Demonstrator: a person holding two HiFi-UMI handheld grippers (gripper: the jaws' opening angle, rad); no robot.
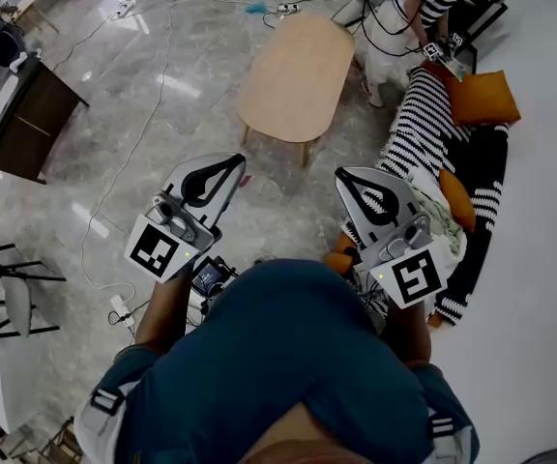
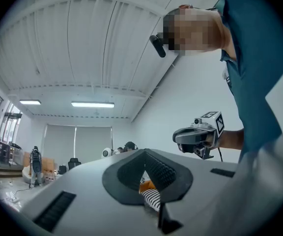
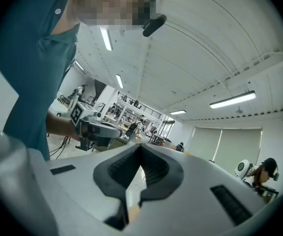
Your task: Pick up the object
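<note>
Left gripper (image 1: 232, 168), right gripper (image 1: 346, 178): jaws clenched, nothing between them. Target unclear, probably orange cushion (image 1: 484, 98) on striped sofa cover (image 1: 424, 124), well apart from both. Likely soft, light, squashy. Pinch corner or edge seam.

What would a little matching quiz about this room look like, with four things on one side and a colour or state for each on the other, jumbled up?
Things:
1. table
2. cushion
3. cabinet
4. left gripper

Colour or state:
A. orange
B. jaws shut, nothing held
C. dark brown
D. pale wood, oval

Pairs: 1-D, 2-A, 3-C, 4-B.
</note>
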